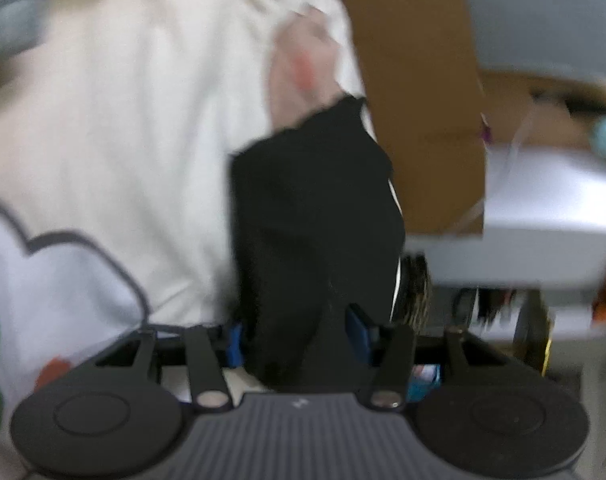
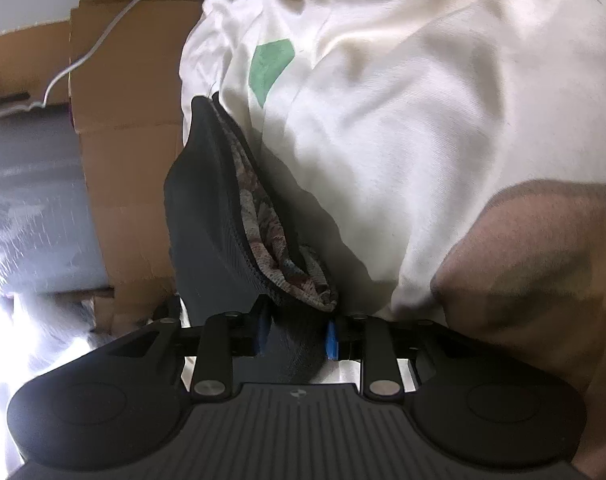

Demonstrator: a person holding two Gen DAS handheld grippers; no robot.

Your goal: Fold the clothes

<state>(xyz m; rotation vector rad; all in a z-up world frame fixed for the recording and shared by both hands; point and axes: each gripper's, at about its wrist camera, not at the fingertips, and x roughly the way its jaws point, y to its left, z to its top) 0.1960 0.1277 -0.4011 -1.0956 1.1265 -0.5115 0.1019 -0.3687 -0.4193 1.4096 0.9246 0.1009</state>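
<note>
We find the dark garment (image 1: 311,216) passing between both claws. The left gripper (image 1: 299,340) stands apart around it; the right gripper (image 2: 293,334) is clamped on it, likely to stretch an edge for folding.

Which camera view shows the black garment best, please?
The right wrist view: the black garment is sharp there, showing its ribbed weave and patterned inner fabric. The left wrist view shows the garment only as a blurred dark mass.
</note>
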